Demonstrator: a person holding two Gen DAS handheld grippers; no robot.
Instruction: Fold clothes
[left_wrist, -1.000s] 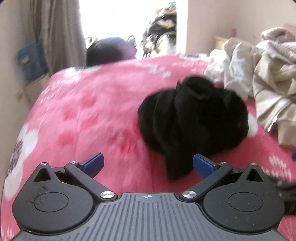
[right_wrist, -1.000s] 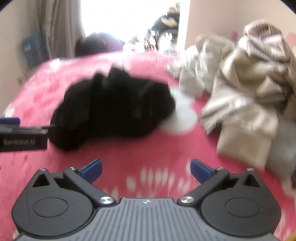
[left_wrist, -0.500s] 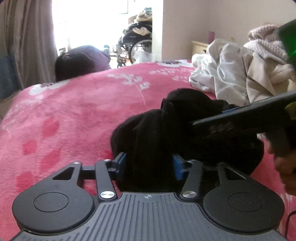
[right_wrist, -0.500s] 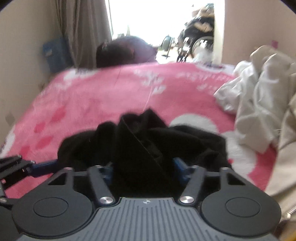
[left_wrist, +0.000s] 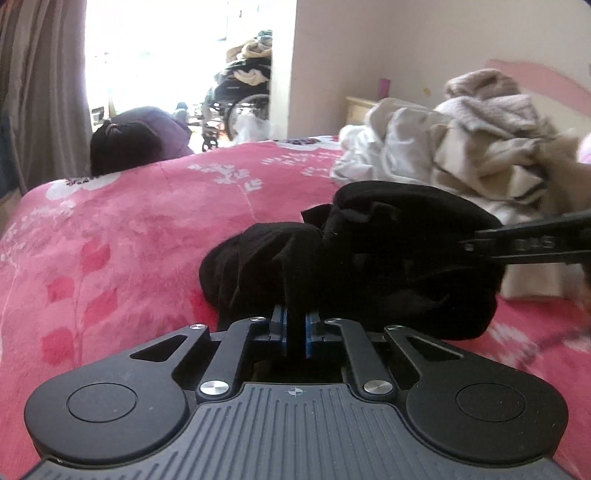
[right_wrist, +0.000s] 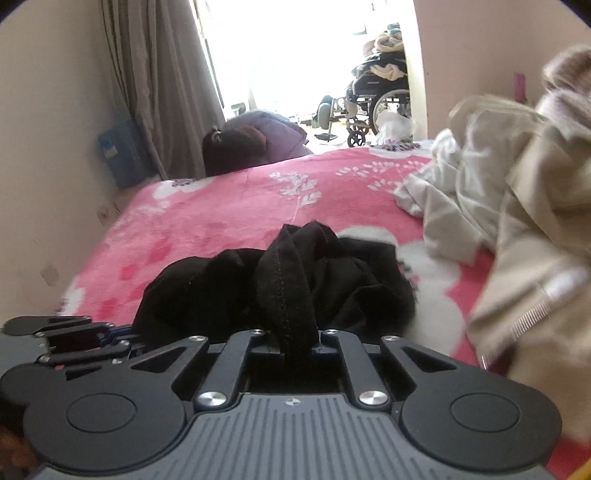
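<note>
A crumpled black garment (left_wrist: 369, 258) lies bunched on the pink blanket (left_wrist: 129, 240). My left gripper (left_wrist: 295, 332) is closing its jaws on a fold at the garment's near edge, and the blue pads press the cloth between them. In the right wrist view the same black garment (right_wrist: 288, 280) has a stitched hem pinched in my right gripper (right_wrist: 297, 347), whose jaws are closing too. The right gripper (left_wrist: 524, 245) reaches in from the right in the left wrist view. The left gripper (right_wrist: 74, 339) shows at the lower left of the right wrist view.
A heap of beige and white clothes (left_wrist: 461, 147) lies on the bed to the right, also as beige and white clothes (right_wrist: 517, 221). A dark purple bundle (left_wrist: 136, 140) sits past the far edge of the bed. A wheelchair (right_wrist: 376, 99) stands in the bright doorway. Curtain and wall are on the left.
Both grippers went from wide open above the bed to closed on folds of the black garment. Both came in close to it, and the cloth now rises into the jaws.
</note>
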